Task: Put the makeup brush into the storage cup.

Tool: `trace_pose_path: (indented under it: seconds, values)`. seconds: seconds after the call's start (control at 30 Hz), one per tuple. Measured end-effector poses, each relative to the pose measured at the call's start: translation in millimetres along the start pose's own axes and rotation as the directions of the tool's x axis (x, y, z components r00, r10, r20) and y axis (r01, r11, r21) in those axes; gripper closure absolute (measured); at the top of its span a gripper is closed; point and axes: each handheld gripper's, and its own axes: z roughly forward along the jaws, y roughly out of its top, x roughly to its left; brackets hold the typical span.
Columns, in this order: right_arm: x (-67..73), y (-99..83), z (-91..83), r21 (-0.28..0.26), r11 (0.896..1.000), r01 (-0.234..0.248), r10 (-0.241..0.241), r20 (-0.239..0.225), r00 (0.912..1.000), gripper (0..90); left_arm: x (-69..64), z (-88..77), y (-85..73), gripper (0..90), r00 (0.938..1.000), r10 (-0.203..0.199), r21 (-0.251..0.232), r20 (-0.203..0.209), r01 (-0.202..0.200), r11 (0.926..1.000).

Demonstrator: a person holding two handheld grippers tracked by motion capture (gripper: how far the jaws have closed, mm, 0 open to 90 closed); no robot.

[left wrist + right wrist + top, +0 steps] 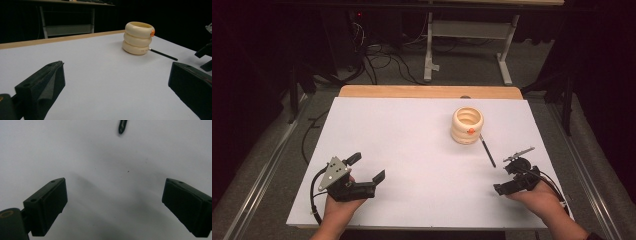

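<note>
While both hands rest near the front edge of the white surface, each holds a gripper with its jaws spread wide apart and nothing between them. The left gripper sits toward the front left corner, its grey three-cornered plate on top, and points across the surface toward the far right. In the left gripper view its own two black jaws rise at the bottom left and bottom right, with bare white surface between them. The right gripper lies near the front right corner, close to the right edge, angled down at the surface; in its own view the jaws [no point] stand far apart over plain white.

A cream ringed cup, built like three stacked rings with a small orange dot near its rim, stands upright toward the far right part of the surface, well apart from both grippers. A thin black pen lies flat on the surface, one end touching or just beside the cup's base and the other end pointing toward the right gripper. Its tip shows at the top of the right gripper view.
</note>
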Motion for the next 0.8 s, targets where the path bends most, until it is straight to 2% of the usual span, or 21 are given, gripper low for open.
trace_pose_path:
  seconds: [0.1, 0.13, 0.27, 0.3, 0.6, 0.63, 0.67, 0.73, 0.8]
  values:
    - [-1.2, 4.0, -1.2, 0.021, 1.000, 0.007, -0.007, -0.007, 1.0000, 8.5, -0.2, 0.3, -0.1, 1.5, 1.0000, 0.005, 0.002, 0.000, -0.005, 1.0000]
    - [-1.9, 7.2, -2.0, 0.031, 0.999, 0.009, -0.009, -0.023, 0.9997, 9.0, -0.2, 0.4, -0.1, 1.5, 1.0000, 0.006, 0.002, -0.001, -0.006, 1.0000]
    - [-2.8, 11.1, -2.6, 0.058, 0.998, 0.025, -0.024, -0.021, 0.9995, 10.1, -0.2, 0.7, 0.0, 1.5, 1.0000, 0.007, 0.003, -0.002, -0.007, 1.0000]
    - [-3.5, 13.7, -3.1, 0.078, 0.996, 0.036, -0.034, -0.024, 0.9991, 10.9, -0.3, 0.9, -0.1, 1.5, 1.0000, 0.007, 0.005, 0.000, -0.007, 1.0000]
    - [-8.6, 27.0, -4.2, 0.118, 0.992, 0.047, -0.043, -0.034, 0.9985, 13.4, 0.5, 0.9, -0.2, 1.5, 1.0000, 0.005, 0.004, -0.002, -0.005, 1.0000]
    - [-8.1, 28.8, -5.0, 0.132, 0.991, 0.030, -0.026, -0.031, 0.9992, 13.7, 0.6, 1.0, -0.1, 1.5, 1.0000, 0.007, 0.004, -0.001, -0.007, 1.0000]
    - [-10.3, 32.8, -5.2, 0.136, 0.989, 0.055, -0.051, -0.037, 0.9980, 15.7, 0.5, 1.1, -0.2, 1.5, 1.0000, 0.008, 0.005, -0.001, -0.008, 1.0000]
    - [-11.2, 37.1, -5.6, 0.148, 0.988, 0.042, -0.036, -0.048, 0.9982, 15.9, 0.3, 1.5, -0.3, 1.5, 1.0000, 0.007, 0.004, -0.001, -0.007, 1.0000]
    - [-12.3, 38.9, -5.3, 0.145, 0.988, 0.053, -0.047, -0.044, 0.9979, 16.1, 0.4, 1.4, -0.4, 1.5, 0.9999, 0.012, 0.007, -0.002, -0.012, 0.9999]
